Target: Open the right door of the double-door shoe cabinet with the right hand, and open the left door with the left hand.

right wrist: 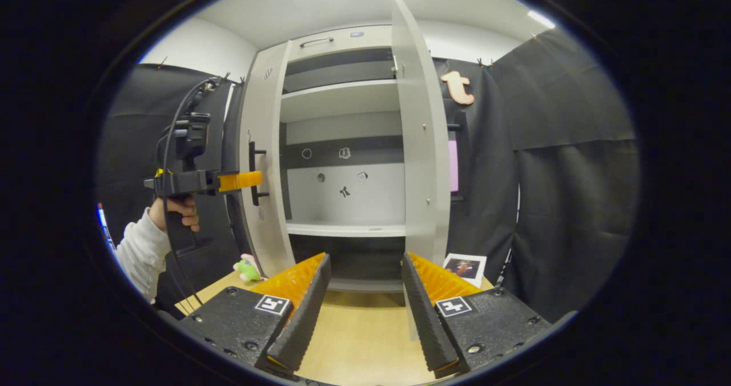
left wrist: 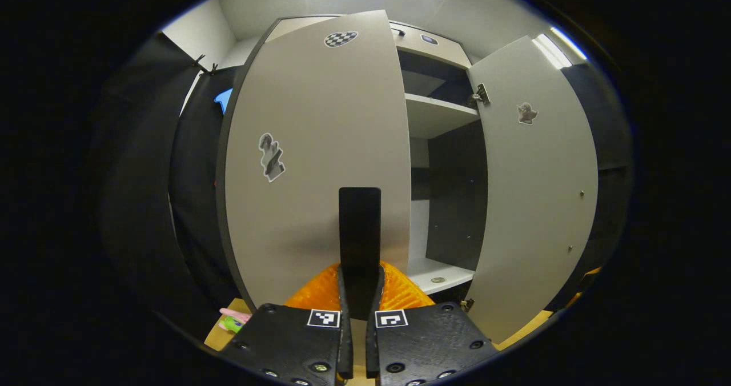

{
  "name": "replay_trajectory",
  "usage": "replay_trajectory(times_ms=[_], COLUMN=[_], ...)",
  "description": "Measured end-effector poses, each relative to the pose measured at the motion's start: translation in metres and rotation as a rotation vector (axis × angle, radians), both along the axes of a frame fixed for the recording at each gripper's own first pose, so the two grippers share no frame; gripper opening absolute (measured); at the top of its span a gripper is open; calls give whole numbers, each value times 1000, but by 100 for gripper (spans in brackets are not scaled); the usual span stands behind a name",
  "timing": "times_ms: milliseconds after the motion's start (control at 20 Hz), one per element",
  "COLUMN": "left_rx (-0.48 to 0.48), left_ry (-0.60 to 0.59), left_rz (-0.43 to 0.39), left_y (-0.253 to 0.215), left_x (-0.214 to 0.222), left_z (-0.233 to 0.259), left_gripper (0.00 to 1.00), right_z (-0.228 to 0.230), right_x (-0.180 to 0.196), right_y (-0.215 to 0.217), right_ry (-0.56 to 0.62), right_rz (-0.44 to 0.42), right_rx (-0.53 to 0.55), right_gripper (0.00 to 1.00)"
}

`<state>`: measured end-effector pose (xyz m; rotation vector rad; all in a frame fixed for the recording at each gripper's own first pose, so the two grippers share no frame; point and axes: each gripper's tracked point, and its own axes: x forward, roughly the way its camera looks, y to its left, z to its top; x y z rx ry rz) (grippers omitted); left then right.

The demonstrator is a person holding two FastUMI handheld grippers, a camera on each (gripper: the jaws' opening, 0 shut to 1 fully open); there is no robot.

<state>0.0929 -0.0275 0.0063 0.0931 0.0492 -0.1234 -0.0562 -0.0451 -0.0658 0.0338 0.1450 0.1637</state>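
Opening status: shoe cabinet [right wrist: 342, 146] stands against the booth wall with both doors swung out; shelves and dark back panel are exposed.
Left door [left wrist: 317, 163]: partly open, face toward the left gripper view; seen nearly edge-on in the right gripper view at [right wrist: 265, 163].
Left door handle [left wrist: 360, 232]: dark vertical bar near the door's free edge; in the right gripper view it appears at [right wrist: 254, 172], standing off the panel on two posts.
Left gripper [left wrist: 358, 294]: fingers closed tight around the handle bar, both pads pressing it; from the right gripper view the same tool at [right wrist: 228, 181] meets the handle, held by a hand [right wrist: 178, 209] in a light sleeve.
Right door [right wrist: 420, 140]: swung wide, near edge-on in the right gripper view; in the left gripper view at [left wrist: 537, 186] its inner face and hinges show.
Right gripper [right wrist: 365, 294]: fingers spread apart, holding nothing, hovering over the wooden surface [right wrist: 354, 334] in front of the cabinet.
Handling judgement: door is a stiff, flat panel on hinges, likely light to swing; it follows a fixed arc, so pull along that arc, not straight back.
Grip point: the handle bar's middle; smooth bar may slip if the clamp loosens.
Nearby items: small plush toy [right wrist: 248, 269] by the left door's foot; photo card [right wrist: 465, 267] by the right door.
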Motion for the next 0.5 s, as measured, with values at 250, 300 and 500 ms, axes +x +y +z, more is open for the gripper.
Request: replay_trajectory(times_ms=[250,300,500], left_rx=[39,36,33], left_ry=[-29,-25,-25], left_rz=[22,27,45], left_y=[18,24,44], left_x=[-26,-30,-48], left_z=[6,6,8], left_gripper=[8,8,8], right_z=[5,6,8], right_x=[-1,0,7], right_y=[13,16,28], right_ry=[-20,-24,-33], right_rz=[8,8,28], right_rx=[-12,-12,11], right_gripper=[79,83,83])
